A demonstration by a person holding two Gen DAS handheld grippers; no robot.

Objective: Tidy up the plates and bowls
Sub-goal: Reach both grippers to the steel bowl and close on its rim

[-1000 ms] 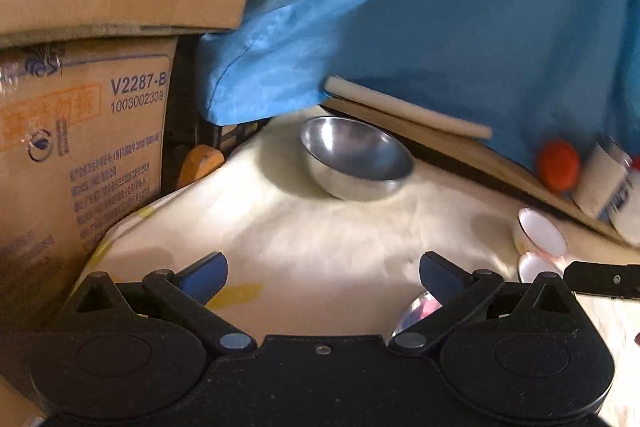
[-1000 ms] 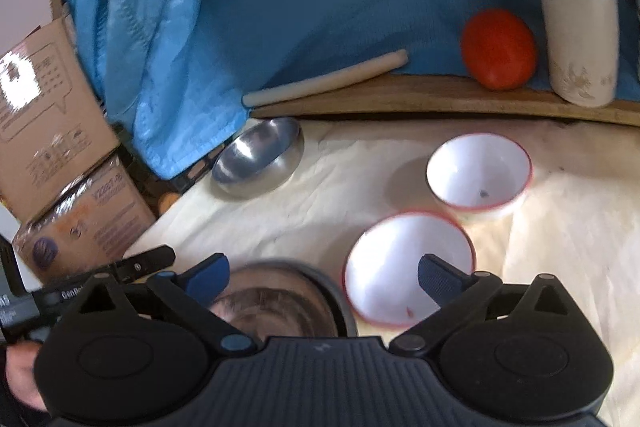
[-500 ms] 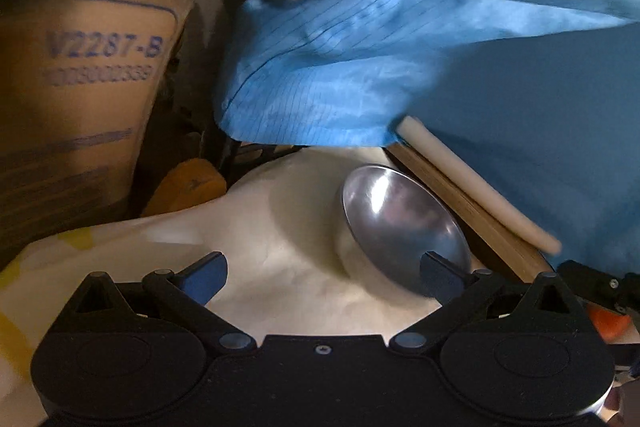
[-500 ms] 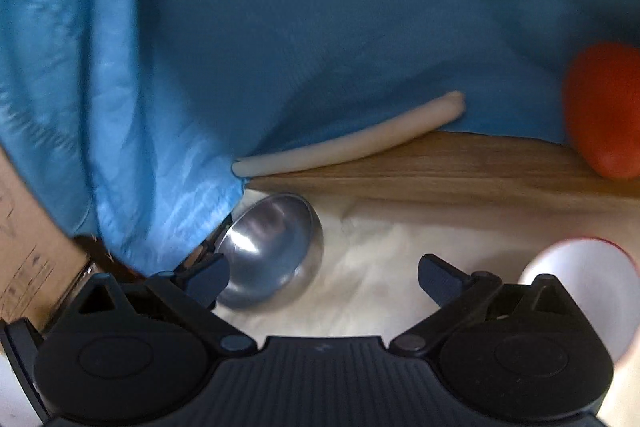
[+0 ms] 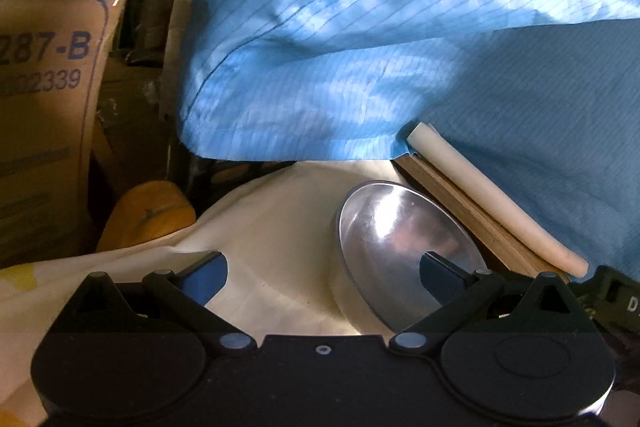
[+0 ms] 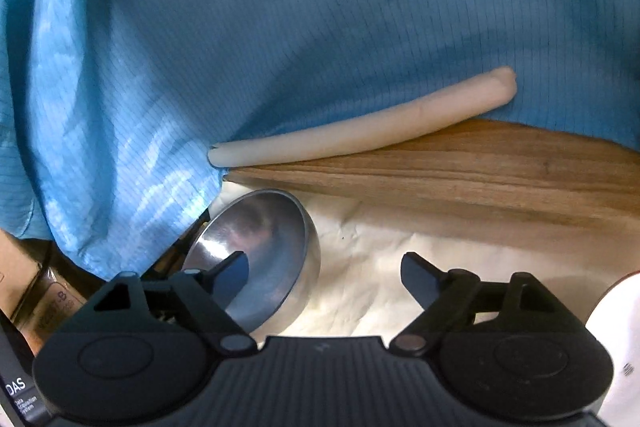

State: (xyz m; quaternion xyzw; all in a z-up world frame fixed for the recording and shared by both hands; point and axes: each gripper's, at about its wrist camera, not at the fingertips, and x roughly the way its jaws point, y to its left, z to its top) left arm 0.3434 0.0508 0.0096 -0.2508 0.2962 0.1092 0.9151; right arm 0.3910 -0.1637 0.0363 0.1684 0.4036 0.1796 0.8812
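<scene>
A shiny steel bowl (image 5: pixel 404 247) sits on the cream cloth near the wooden board; it also shows in the right wrist view (image 6: pixel 264 251). My left gripper (image 5: pixel 324 273) is open, its right finger over the bowl's inside and its left finger over the cloth. My right gripper (image 6: pixel 324 275) is open, its left finger over the bowl's inside and its right finger over the cloth. A white bowl with a red rim (image 6: pixel 618 343) shows partly at the right edge.
A blue garment (image 6: pixel 280 27) hangs behind the table. A white rod (image 6: pixel 360 131) lies on a wooden board (image 6: pixel 480 171). Cardboard boxes (image 5: pixel 48 107) stand at the left beside an orange object (image 5: pixel 148 215). The right gripper's body (image 5: pixel 616 301) shows at the right edge.
Both grippers have moved in toward the steel bowl, which now looks larger and sits at one finger of each. The other white bowl, orange fruit and flask have left view.
</scene>
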